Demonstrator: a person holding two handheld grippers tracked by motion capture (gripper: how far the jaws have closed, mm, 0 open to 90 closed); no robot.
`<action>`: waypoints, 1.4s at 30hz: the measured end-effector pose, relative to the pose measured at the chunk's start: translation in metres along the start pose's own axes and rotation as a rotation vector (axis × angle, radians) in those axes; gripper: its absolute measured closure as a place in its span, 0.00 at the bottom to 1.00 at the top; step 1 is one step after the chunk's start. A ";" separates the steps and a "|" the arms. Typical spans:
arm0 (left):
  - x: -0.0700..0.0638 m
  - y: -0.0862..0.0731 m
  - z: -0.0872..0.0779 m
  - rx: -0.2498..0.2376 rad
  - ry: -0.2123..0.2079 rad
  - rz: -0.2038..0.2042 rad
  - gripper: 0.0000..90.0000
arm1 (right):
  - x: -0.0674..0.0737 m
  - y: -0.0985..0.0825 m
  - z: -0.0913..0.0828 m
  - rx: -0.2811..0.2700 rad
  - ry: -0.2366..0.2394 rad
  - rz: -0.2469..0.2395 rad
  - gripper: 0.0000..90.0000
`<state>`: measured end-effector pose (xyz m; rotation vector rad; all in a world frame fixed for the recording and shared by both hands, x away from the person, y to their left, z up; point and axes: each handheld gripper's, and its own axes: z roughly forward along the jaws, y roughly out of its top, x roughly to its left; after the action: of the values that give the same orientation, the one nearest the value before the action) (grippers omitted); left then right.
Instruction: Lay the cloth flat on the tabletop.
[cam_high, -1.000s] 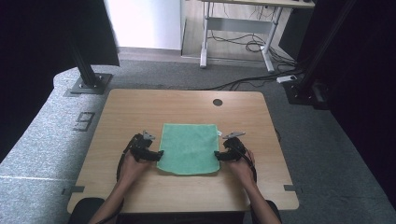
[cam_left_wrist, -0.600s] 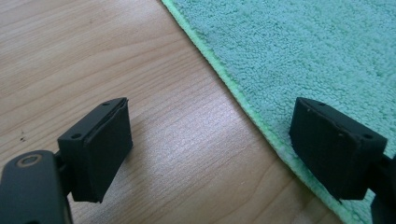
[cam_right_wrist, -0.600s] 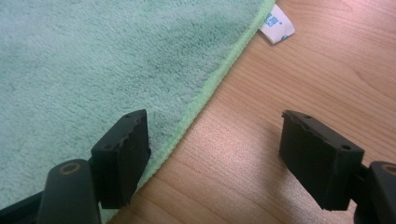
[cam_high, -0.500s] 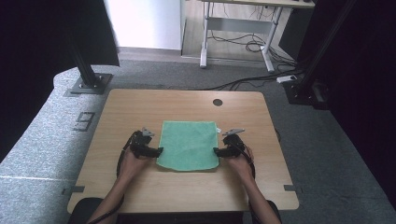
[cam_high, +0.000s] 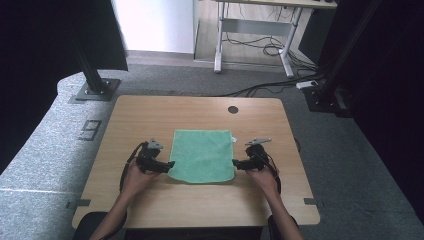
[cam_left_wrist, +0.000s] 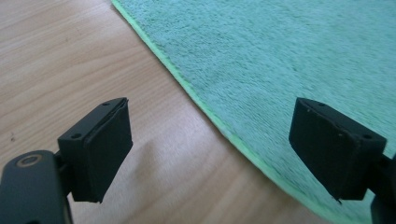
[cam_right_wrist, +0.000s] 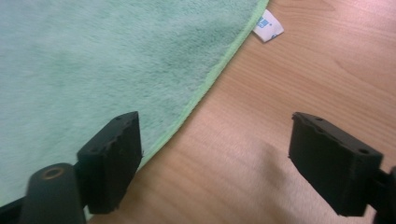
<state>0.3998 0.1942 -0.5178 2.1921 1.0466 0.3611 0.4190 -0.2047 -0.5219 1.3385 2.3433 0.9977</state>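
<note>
Flat green fleecy cloth (cam_high: 202, 155)

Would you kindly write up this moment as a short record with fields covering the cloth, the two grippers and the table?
cloth: green terry towel, spread flat, white tag at a far corner
left gripper: at the towel's left edge, open, nothing between the pads, one jaw over wood and one over towel
right gripper: at the towel's right edge, jaws have just been opening, nothing between them
surface: light wooden table, round dark hole near the far edge
towel hem: lies flat on the wood
</note>
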 end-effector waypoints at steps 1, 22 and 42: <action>-0.001 -0.001 -0.003 -0.001 -0.004 0.003 0.14 | 0.000 -0.001 -0.003 -0.002 0.004 0.000 0.15; 0.009 -0.049 -0.023 0.026 0.029 -0.028 0.05 | 0.002 -0.050 -0.026 -0.029 -0.074 -0.037 0.00; 0.012 -0.059 -0.013 0.025 0.055 -0.018 0.00 | -0.004 -0.066 -0.015 -0.050 -0.087 -0.046 0.00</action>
<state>0.3663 0.2364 -0.5484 2.2049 1.1055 0.4036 0.3701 -0.2371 -0.5567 1.2770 2.2597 0.9584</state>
